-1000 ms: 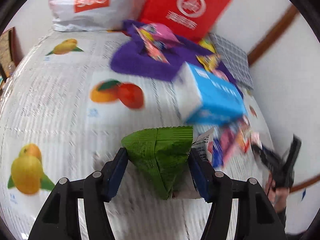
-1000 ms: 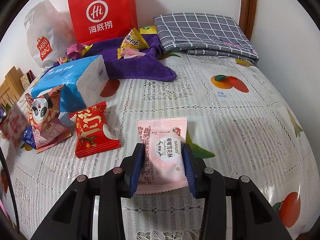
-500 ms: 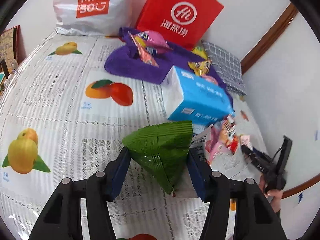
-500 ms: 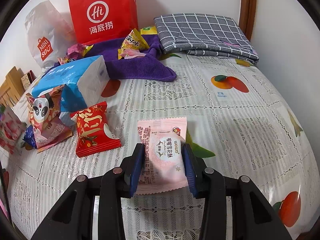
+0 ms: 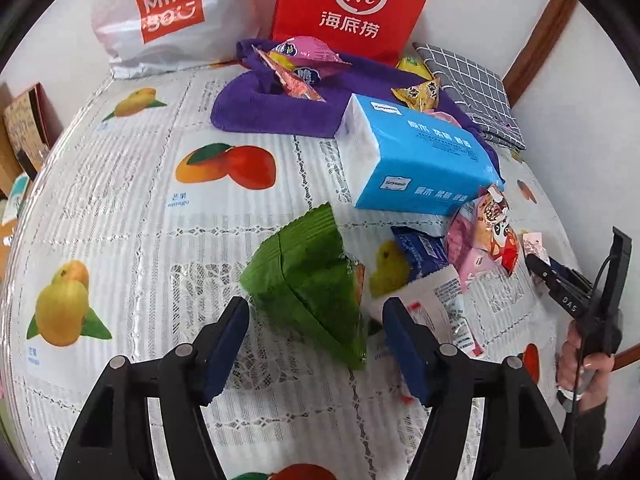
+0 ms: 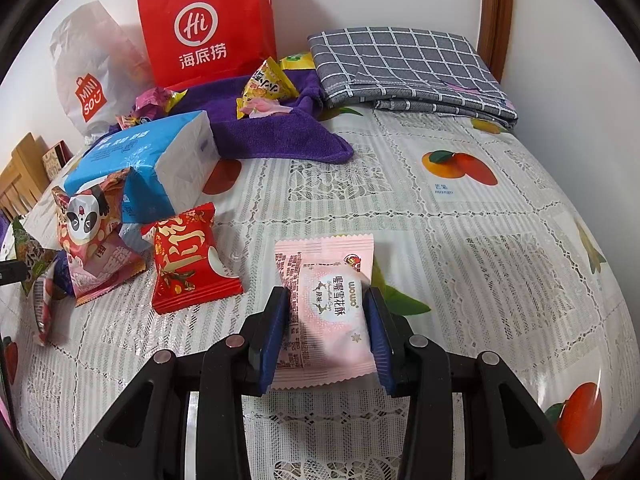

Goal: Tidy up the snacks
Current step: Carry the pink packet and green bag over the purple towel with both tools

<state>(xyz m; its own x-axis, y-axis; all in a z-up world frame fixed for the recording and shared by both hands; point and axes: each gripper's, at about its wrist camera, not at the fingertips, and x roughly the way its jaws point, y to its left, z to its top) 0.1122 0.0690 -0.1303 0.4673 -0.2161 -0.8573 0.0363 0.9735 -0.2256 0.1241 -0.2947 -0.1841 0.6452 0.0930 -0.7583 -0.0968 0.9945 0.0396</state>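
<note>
Your left claw (image 5: 316,344) is opening, pads clear of the green packet (image 5: 308,280) lying between them on the counter (image 5: 120,208). Your right claw (image 6: 326,332) clamps the pink snack packet (image 6: 326,304).

Green pyramid packet (image 5: 308,280) (crinkled) on tablecloth, pink packet (image 6: 328,304) clamped

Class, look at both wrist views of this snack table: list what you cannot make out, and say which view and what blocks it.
- Inside of the red paper bag: right wrist view, its front panel hides the contents.
- Dark blue packet: left wrist view, mostly covered by the pink panda packet.
- Small print on the pink snack in the right claw: too small, partly behind its pads.
</note>
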